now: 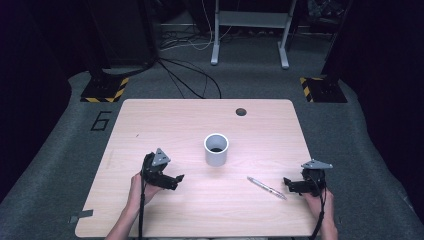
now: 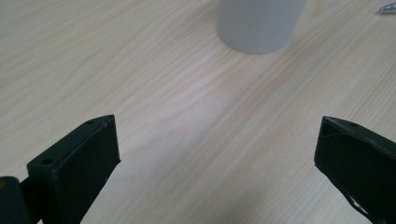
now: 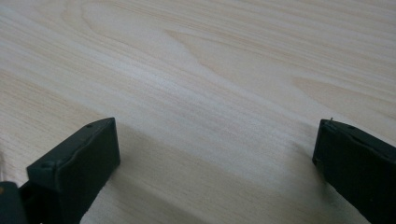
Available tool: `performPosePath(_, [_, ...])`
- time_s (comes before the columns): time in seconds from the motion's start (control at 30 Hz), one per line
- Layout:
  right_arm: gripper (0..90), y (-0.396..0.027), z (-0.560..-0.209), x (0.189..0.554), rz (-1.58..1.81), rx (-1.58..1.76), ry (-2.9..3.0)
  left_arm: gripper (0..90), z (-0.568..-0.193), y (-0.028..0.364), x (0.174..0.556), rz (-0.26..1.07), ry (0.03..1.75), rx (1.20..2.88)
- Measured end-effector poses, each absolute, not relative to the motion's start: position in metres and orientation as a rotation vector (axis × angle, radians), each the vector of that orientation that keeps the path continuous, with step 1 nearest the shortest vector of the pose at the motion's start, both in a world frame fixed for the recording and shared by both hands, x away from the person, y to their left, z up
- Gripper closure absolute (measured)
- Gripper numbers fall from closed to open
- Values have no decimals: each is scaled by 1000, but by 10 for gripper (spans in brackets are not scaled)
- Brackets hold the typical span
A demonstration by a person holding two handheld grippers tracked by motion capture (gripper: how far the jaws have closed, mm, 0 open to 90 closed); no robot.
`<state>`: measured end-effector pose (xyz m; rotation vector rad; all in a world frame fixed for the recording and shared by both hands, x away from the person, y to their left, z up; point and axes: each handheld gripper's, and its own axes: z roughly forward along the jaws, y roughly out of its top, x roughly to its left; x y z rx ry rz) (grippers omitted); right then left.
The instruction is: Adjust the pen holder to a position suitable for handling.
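Lying just left of your right gripper, the thin silver metal pen looks light, stiff and slippery. Take it at its middle. Both your right and left gripper are wide open, holding nothing.

White cup: plain cylinder, upright, open mouth up, dark inside; stands at the centre of the frame in the high view, on the light wood counter. In the left gripper view its lower wall shows at top centre, base flat on the wood. Pen: slim, silvery-clear, lying flat, slanted from upper left to lower right; sits lower right of centre in the high view, below and right of the cup, well apart from it. Its tip peeks in at the top right corner of the left gripper view.
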<state>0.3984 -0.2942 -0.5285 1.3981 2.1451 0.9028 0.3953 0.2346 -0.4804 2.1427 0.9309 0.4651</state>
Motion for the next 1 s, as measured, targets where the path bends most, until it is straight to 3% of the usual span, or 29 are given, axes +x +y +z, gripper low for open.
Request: performPosePath(1.0, [30,-290,-525,398,879,1356,2168,0,-527,269,383,463,1091,2173])
